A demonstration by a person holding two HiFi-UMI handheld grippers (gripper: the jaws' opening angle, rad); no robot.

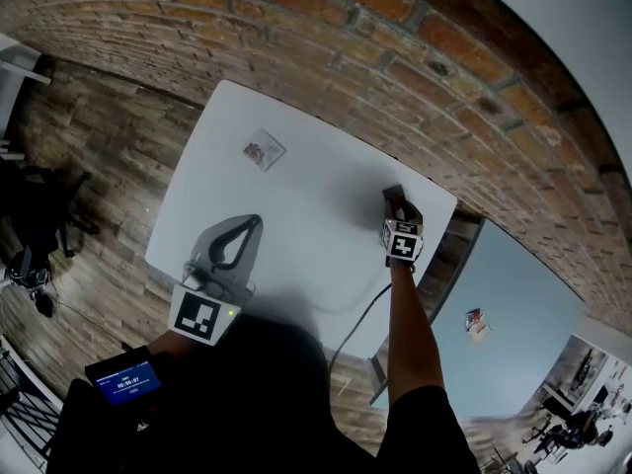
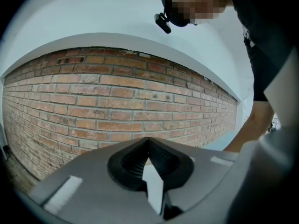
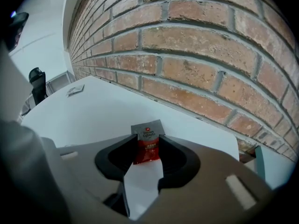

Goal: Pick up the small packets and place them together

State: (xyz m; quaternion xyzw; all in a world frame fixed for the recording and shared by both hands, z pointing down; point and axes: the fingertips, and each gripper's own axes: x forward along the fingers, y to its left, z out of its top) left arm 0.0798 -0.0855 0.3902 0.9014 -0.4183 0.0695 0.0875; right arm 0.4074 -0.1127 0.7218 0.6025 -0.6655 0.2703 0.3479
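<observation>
**A:** How far along are the packets?

**B:** Hardly started, I'd judge. The small red-and-dark-grey paper sachet (image 3: 147, 148) lies at the three o'clock edge of the white square table (image 1: 326, 166). The pale square foil packet (image 1: 264, 150) sits well apart from it, at eleven o'clock.

**A:** And the claws?

**B:** The right gripper (image 3: 148, 137) looks released. Its jaws stand apart astride the sachet and don't seem to pinch it. The left gripper (image 2: 149, 141), at seven o'clock, is clenched on nothing.

**A:** The room?

**B:** There's a red brick wall (image 1: 326, 28) at twelve o'clock and a wood plank floor (image 1: 109, 136) at nine.
</observation>
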